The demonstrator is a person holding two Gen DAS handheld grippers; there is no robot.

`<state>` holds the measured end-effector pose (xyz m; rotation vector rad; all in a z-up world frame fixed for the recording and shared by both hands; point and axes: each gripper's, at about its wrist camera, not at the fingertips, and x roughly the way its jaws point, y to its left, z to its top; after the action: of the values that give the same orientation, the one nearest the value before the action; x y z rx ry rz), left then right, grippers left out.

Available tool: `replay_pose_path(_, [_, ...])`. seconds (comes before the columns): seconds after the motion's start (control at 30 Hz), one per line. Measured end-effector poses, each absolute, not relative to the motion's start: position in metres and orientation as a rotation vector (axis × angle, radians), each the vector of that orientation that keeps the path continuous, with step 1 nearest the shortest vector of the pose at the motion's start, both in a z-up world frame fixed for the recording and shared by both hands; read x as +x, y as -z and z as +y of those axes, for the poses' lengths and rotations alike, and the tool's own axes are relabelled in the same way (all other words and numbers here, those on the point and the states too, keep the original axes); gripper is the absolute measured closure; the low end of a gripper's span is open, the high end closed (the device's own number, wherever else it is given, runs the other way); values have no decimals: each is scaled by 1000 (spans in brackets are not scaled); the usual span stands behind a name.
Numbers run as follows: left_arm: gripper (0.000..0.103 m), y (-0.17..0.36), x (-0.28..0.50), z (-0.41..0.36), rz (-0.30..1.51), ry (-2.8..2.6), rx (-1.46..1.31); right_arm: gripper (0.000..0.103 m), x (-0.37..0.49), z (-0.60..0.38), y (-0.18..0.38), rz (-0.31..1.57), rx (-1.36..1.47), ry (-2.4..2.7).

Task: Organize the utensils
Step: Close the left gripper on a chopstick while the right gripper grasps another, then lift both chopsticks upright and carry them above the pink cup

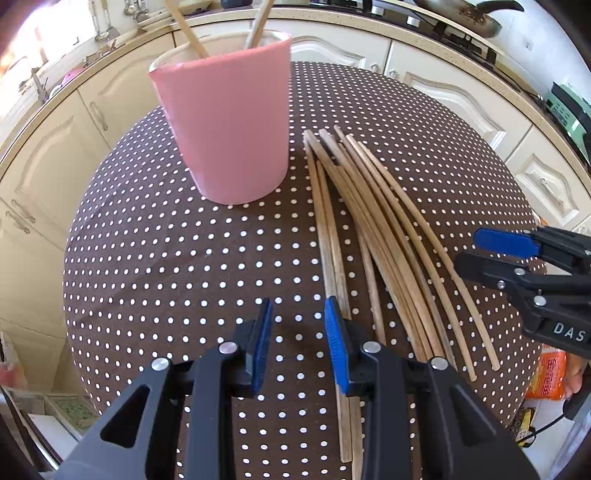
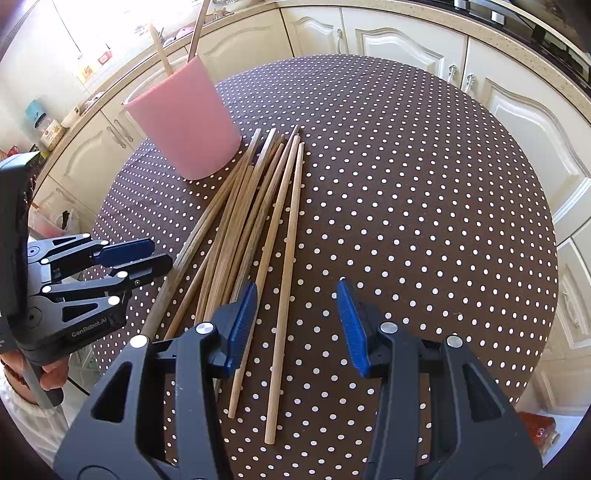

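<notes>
A pink cup point(image 1: 225, 125) stands on the round polka-dot table point(image 1: 147, 266) and holds two wooden chopsticks point(image 1: 188, 31). Several loose wooden chopsticks point(image 1: 373, 225) lie fanned out to its right. My left gripper point(image 1: 297, 321) is open and empty, low over the table at the near ends of the leftmost chopsticks. My right gripper point(image 2: 297, 306) is open and empty above the near ends of the rightmost chopsticks point(image 2: 284, 266). The cup point(image 2: 184, 125) also shows in the right wrist view, at the far left. Each gripper shows in the other's view: right point(image 1: 480, 251), left point(image 2: 159, 254).
Cream kitchen cabinets point(image 2: 399, 44) and a countertop curve around the table's far side. A frying pan point(image 1: 476, 16) sits on the stove at the back right. An orange packet point(image 1: 550, 373) lies beyond the table's right edge.
</notes>
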<state>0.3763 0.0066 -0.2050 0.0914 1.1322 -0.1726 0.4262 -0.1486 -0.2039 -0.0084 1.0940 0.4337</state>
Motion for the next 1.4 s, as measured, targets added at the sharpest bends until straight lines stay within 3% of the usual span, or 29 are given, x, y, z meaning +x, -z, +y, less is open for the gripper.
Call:
replay_pose_path(0.4, [73, 205, 382, -37, 1134, 174, 157, 58, 435, -151, 209, 1114, -51, -411])
replay_pose_path(0.87, [74, 199, 387, -34, 1137, 178, 138, 60, 449, -125, 212, 1156, -213, -380])
replay_pose_path(0.93, [74, 206, 391, -23, 1136, 181, 134, 70, 451, -118, 216, 1182, -251, -377])
replay_pose_path(1.0, [76, 212, 391, -19, 1132, 184, 130, 72, 452, -110, 218, 1200, -295, -365])
replay_pose_path(1.1, [93, 215, 389, -20, 1117, 199, 140, 77, 457, -102, 219, 1238, -327, -378])
replay_pose_path(1.17, [97, 216, 389, -21, 1118, 209, 136, 81, 460, -99, 219, 1265, -342, -384])
replay_pose_path(1.27, [97, 216, 389, -23, 1116, 207, 137, 96, 473, -101, 219, 1306, -340, -367])
replay_pose_path(1.4, [98, 217, 388, -18, 1115, 212, 112, 97, 488, -109, 219, 1327, -287, -377])
